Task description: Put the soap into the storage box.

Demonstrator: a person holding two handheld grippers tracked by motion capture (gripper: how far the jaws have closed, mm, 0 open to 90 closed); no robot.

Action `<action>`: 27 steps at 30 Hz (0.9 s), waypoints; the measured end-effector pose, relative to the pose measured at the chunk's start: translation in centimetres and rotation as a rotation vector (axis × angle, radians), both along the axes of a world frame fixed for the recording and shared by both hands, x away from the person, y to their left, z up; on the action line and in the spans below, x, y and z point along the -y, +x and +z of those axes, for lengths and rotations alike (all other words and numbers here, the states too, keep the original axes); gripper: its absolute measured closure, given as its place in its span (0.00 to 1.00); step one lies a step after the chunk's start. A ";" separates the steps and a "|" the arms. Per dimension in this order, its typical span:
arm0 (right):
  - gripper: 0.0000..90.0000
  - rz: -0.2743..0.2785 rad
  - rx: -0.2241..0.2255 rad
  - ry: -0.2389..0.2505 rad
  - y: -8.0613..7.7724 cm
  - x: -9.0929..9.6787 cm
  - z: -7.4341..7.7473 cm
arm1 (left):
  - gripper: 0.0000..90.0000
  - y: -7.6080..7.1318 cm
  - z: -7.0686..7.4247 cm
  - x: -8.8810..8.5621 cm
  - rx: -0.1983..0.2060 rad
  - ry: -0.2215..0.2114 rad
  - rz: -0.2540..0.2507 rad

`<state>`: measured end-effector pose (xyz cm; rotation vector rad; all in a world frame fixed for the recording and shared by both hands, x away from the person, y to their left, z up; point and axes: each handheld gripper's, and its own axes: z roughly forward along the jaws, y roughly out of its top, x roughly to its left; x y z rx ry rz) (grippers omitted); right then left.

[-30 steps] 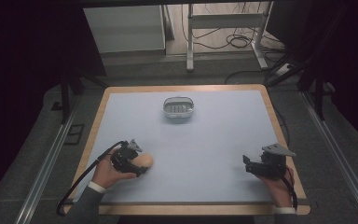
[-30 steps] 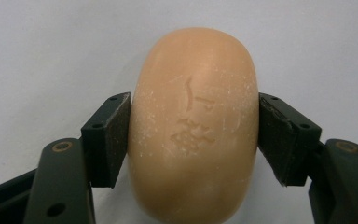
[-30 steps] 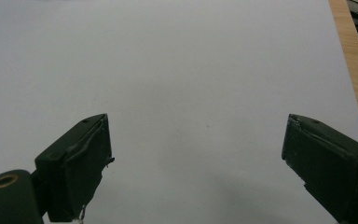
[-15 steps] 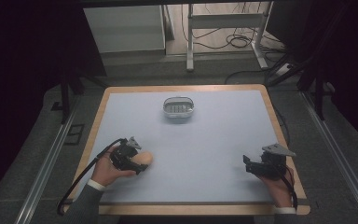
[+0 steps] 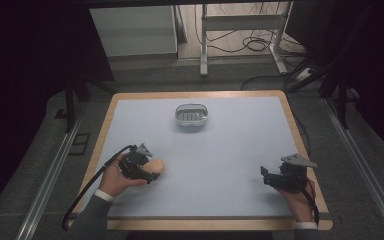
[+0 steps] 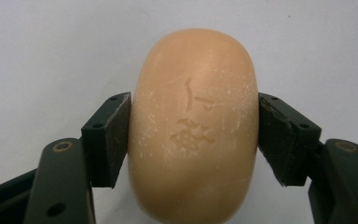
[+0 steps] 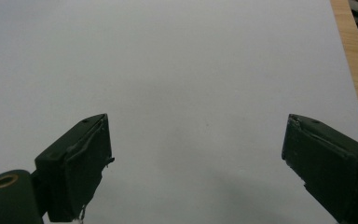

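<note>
Two pads (image 6: 114, 140) clamped on the flanks of the soap bar (image 6: 193, 126), pinching it across its short width, stamped characters facing the camera in the left gripper view. Squeezed tight, no daylight between rubber and soap on either side. Over in the right gripper view, fingers (image 7: 81, 163) spread wide over bare surface, nothing between them.

Pulling back to the high view: left gripper (image 5: 147, 172) low at lower left of the frame, tan bar poking out toward centre, apparently at or just above the tabletop. Right gripper (image 5: 266, 176) parked at lower right, resting near the wooden edge, idle.

Changed since the earlier frames? Barely anything. Soap still near the same spot at lower left, perhaps nudged a touch; grip holding just as firm. Right hand unmoved. Soap dish (image 5: 192, 115) sitting in the same place, upper centre of the pale blue mat (image 5: 230, 150), well apart from the bar, apparently empty.

Meaning for the job: grasp looks secured, carry not yet begun. Likely next, a lift and a long diagonal sweep up toward that dish. Worth watching: smooth, rounded soap held across curved sides, prone to squirting out if the squeeze shifts. Clear mat between bar and dish, no obstacles along the way.
</note>
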<state>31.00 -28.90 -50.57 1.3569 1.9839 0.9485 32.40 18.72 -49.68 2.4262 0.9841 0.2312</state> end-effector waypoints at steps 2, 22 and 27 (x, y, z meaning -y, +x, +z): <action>0.09 0.001 0.000 -0.002 0.0 0.0 0.0 | 0.35 0.1 0.1 0.0 0.000 -0.001 -0.001; 0.09 0.003 -0.004 -0.010 0.0 0.0 -0.2 | 0.35 1.1 0.9 0.4 0.018 -0.003 0.006; 0.09 0.001 -0.003 -0.013 0.0 0.0 -0.2 | 0.35 1.3 1.0 0.6 0.017 0.002 0.006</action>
